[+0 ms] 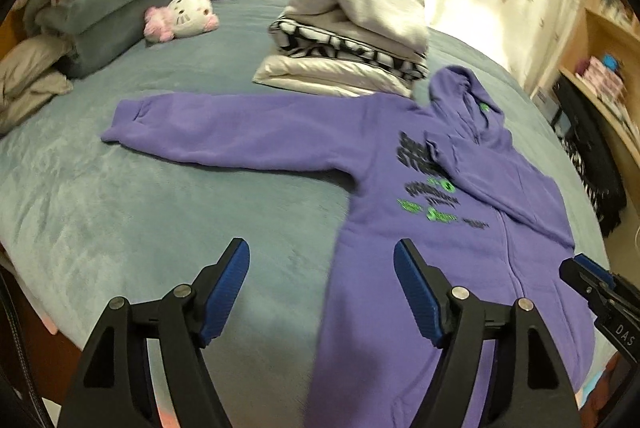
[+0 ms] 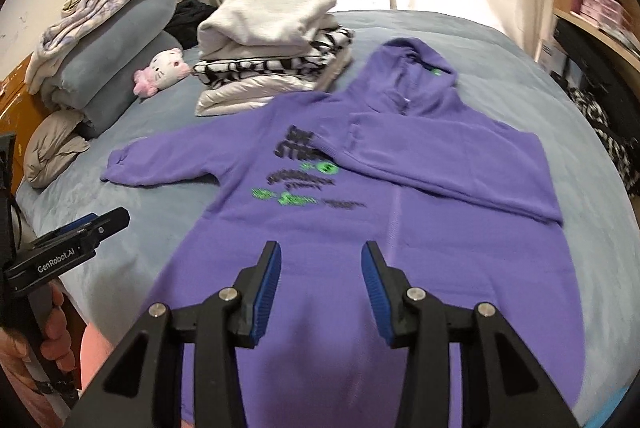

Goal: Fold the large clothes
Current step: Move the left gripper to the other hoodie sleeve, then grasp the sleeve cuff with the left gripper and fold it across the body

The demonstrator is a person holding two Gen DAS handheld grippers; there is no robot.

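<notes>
- Left wrist view: the left tongs (image 1: pixel 322 260) are sitting wide open with nothing between the blue pads, hovering over the bed (image 1: pixel 120 208) right at the left edge of the purple hoodie (image 1: pixel 380 268).
- The hoodie is lying flat and face up on the grey-blue bed cover, printed side showing. Its body is running under and to the right of the tongs, so the right pad is hanging over purple cloth and the left pad over bare cover.
- One sleeve is stretching straight out to the left, well ahead of the tongs; the other is lying folded across the chest, and the hood is pointing away toward the curtain.
- The right tongs (image 1: pixel 588 278) are poking in at the right edge, over the hoodie's far side. Can't tell from here how far apart they're standing.
- Beyond the hoodie a stack of folded clothes (image 1: pixel 352 40) is sitting, touching the hoodie near the shoulder, with a plush cat (image 1: pixel 188 16) and rolled bedding further left.
- Right wrist view: the right tongs (image 2: pixel 320 260) are partly open and empty, hanging above the hoodie's (image 2: pixel 320 228) lower middle, purple cloth under both pads.
- The folded sleeve is lying ahead and to the right, the spread sleeve ahead to the left.
- The left tongs (image 2: pixel 102 222) are showing at the left edge, off the hoodie's side, with a hand (image 2: pixel 52 332) gripping the handle.
</notes>
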